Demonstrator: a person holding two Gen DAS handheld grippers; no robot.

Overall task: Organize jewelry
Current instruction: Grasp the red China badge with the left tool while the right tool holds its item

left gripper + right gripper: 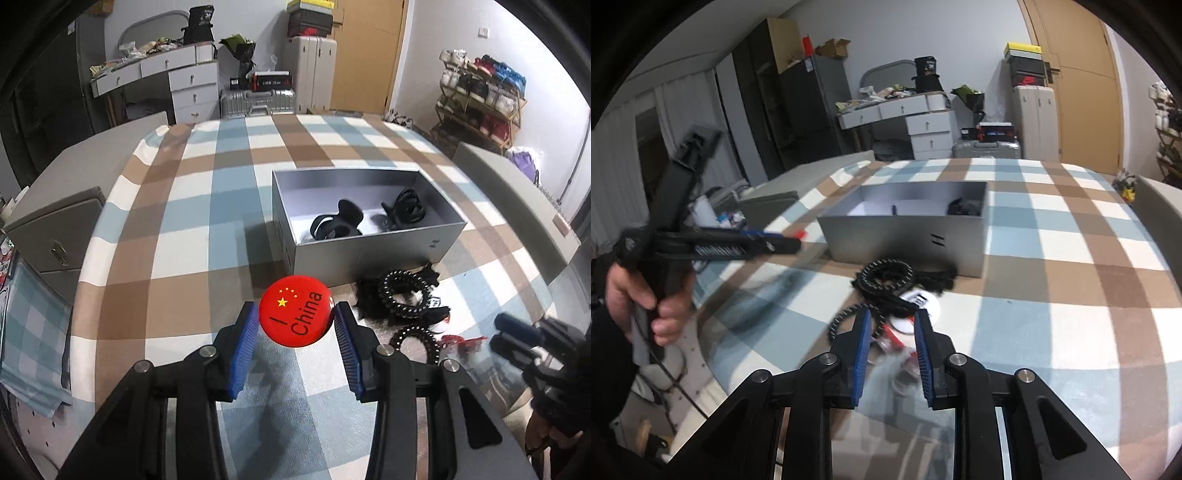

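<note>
Item 1, nearest: left gripper (296,320), fingers closed on red badge (295,311) by its rim, held above the cloth, approx. centre of left view. Item 2: right gripper (889,328), fingers parted at medium width, nothing between, over loose pile (890,291) of black hair ties, white badges, red bits at 12 o'clock. Item 3, beyond: grey box (373,254), open top, at 1 o'clock from red badge; black clips (369,218) already inside, right part. Checked cloth (192,206) under all. Advice: carry badge level over near wall, lower inside the free left part, then release; keep grip firm, rim looks slippery.
</note>
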